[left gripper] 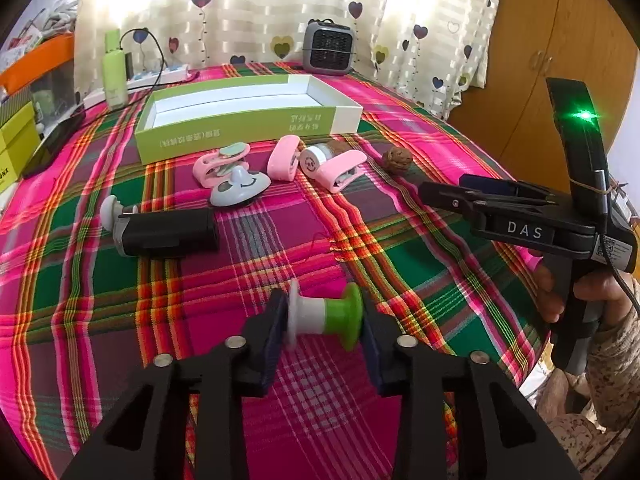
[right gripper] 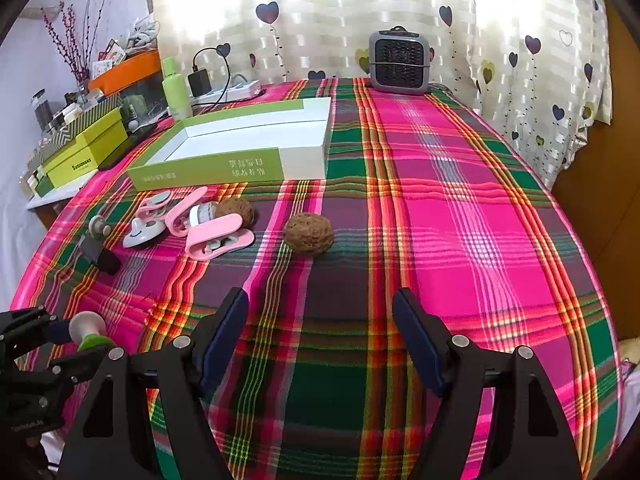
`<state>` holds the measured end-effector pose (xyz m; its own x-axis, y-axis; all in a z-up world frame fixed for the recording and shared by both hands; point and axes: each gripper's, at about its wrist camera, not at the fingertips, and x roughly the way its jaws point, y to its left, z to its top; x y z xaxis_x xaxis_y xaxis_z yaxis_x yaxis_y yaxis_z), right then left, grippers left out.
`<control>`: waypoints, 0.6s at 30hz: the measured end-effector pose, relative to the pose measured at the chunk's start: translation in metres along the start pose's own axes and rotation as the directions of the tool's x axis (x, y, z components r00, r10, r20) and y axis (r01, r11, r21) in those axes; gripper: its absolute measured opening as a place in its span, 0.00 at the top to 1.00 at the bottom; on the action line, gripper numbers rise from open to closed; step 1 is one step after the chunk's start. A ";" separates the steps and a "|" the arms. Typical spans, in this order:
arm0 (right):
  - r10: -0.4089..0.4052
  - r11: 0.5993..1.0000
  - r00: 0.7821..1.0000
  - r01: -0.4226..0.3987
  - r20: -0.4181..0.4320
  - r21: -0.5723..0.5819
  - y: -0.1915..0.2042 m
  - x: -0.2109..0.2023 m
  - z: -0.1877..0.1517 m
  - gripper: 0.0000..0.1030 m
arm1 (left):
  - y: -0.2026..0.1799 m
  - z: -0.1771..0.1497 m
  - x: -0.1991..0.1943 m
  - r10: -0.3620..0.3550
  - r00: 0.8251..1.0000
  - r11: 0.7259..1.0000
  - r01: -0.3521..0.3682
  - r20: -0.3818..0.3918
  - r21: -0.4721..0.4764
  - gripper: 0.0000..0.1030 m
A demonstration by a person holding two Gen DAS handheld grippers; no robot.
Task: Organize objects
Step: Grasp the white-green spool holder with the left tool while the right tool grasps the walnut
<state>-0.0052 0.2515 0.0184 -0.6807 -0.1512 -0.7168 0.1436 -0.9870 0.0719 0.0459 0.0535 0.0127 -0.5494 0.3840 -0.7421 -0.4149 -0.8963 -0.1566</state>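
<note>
We see our left gripper (left gripper: pixel 325 322) with jaws clamped on a green-and-white spool (left gripper: pixel 326 316) above the plaid worktop (right gripper: pixel 460 208), well short of the open green box (left gripper: pixel 248 114), while our right gripper (right gripper: pixel 320 340) hangs open-jawed near a walnut (right gripper: pixel 308 234).

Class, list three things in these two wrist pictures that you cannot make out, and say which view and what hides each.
1. Left wrist view: whether the left gripper truly clamps the green-and-white spool; its fingers cover both end faces.
2. Right wrist view: most of the second walnut, hidden behind the pink clips.
3. Both views: the floor of the green box, partly hidden by its front wall.
</note>
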 end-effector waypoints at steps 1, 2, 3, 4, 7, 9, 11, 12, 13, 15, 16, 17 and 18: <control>-0.003 1.000 1.000 0.003 0.003 -0.005 0.000 0.000 0.002 0.28 | 0.001 0.001 0.001 -0.002 1.000 1.000 0.002 0.002 -0.003 0.69; -0.005 1.000 1.000 0.005 0.009 -0.013 0.000 0.000 0.003 0.29 | 0.002 0.001 0.001 -0.004 1.000 1.000 0.004 0.003 -0.006 0.69; -0.006 1.000 1.000 0.007 0.015 -0.019 0.001 0.000 0.005 0.30 | 0.003 0.002 0.001 -0.005 1.000 1.000 0.005 0.004 -0.010 0.69; -0.007 1.000 1.000 0.008 0.021 -0.027 0.001 0.000 0.007 0.30 | 0.004 0.003 0.002 -0.006 1.000 1.000 0.006 0.006 -0.014 0.69; -0.007 0.999 1.000 0.008 0.017 -0.032 0.001 0.005 0.012 0.34 | 0.007 0.005 0.004 -0.002 1.000 1.000 0.002 0.010 -0.026 0.69; 0.004 0.999 1.000 -0.003 0.003 -0.038 0.001 0.010 0.017 0.39 | 0.009 0.007 0.005 0.002 1.000 0.999 -0.002 0.012 -0.032 0.69; 0.022 0.999 1.000 -0.022 -0.010 -0.038 0.001 0.014 0.020 0.42 | 0.010 0.009 0.006 0.006 1.000 0.999 -0.006 0.014 -0.036 0.69; 0.035 0.999 0.999 -0.036 -0.015 -0.033 0.000 0.015 0.021 0.45 | 0.011 0.009 0.007 0.010 1.000 0.999 -0.010 0.015 -0.039 0.69; 0.045 0.999 0.999 -0.046 -0.020 -0.023 -0.002 0.017 0.023 0.46 | 0.011 0.010 0.008 0.012 1.000 0.999 -0.011 0.016 -0.041 0.69; 0.045 0.999 0.999 -0.046 -0.024 -0.011 -0.004 0.019 0.025 0.49 | 0.012 0.012 0.010 0.018 1.000 0.999 -0.017 0.016 -0.038 0.69; 0.045 0.999 0.999 -0.046 -0.023 -0.012 -0.004 0.021 0.027 0.49 | 0.012 0.013 0.011 0.021 1.000 0.999 -0.020 0.015 -0.038 0.69; 0.046 0.999 0.999 -0.047 -0.025 -0.012 -0.004 0.022 0.028 0.49 | 0.013 0.014 0.011 0.023 1.000 0.999 -0.022 0.015 -0.039 0.69; 0.050 0.999 0.998 -0.050 -0.026 -0.014 -0.004 0.023 0.028 0.49 | 0.013 0.015 0.012 0.025 1.000 0.999 -0.024 0.014 -0.041 0.69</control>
<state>-0.0420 0.2507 0.0213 -0.6535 -0.1986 -0.7304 0.1871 -0.9774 0.0983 0.0226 0.0498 0.0112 -0.5698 0.3647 -0.7364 -0.3713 -0.9137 -0.1652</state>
